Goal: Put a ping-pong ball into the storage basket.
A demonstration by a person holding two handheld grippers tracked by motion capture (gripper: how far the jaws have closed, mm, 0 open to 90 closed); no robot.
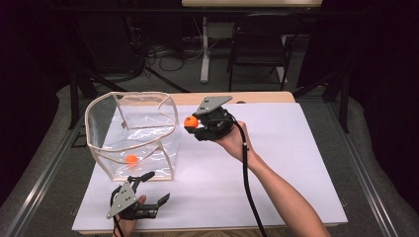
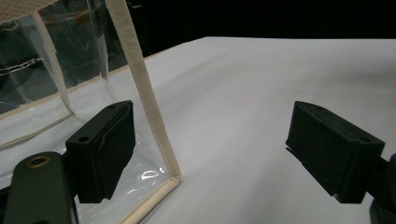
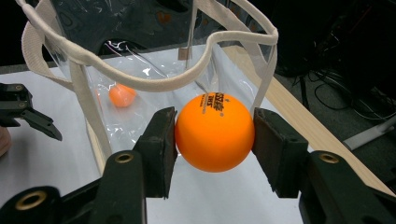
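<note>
Right gripper clamps an orange ball between both pads, held just outside the clear bag's rim, probably to drop it in. A second orange ball already lies on the bag floor. The bag sits at the left edge of the white sheet. Left gripper waits with jaws wide and empty at the bag's near corner by the sheet's front edge, likely to steady it.
</note>
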